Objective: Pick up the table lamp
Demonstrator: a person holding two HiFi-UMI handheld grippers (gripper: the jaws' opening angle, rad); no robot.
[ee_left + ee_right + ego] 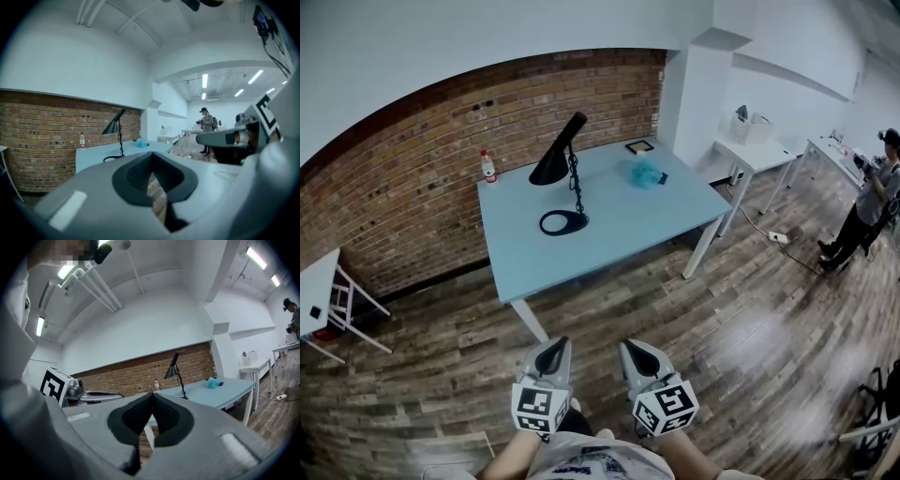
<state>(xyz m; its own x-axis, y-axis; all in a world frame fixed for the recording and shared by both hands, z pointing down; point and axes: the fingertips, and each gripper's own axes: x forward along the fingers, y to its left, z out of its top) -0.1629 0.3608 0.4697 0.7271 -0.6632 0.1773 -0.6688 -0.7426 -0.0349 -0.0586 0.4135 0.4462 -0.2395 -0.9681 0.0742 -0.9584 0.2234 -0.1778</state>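
Note:
A black table lamp (563, 169) with a cone shade and an oval base stands on the pale blue table (619, 234), toward its back left. It shows small in the left gripper view (116, 127) and in the right gripper view (175, 372). My left gripper (554, 349) and right gripper (637, 350) hang side by side over the wooden floor, well short of the table's front edge. Both are shut with nothing between the jaws. The left gripper (151, 154) and the right gripper (152, 395) point toward the table.
A small bottle (488, 167) stands at the table's back left corner. A blue crumpled object (644, 172) and a dark framed square (639, 146) lie at the back right. A brick wall (412, 187) runs behind. White tables (755, 145) and a person (867, 202) are to the right.

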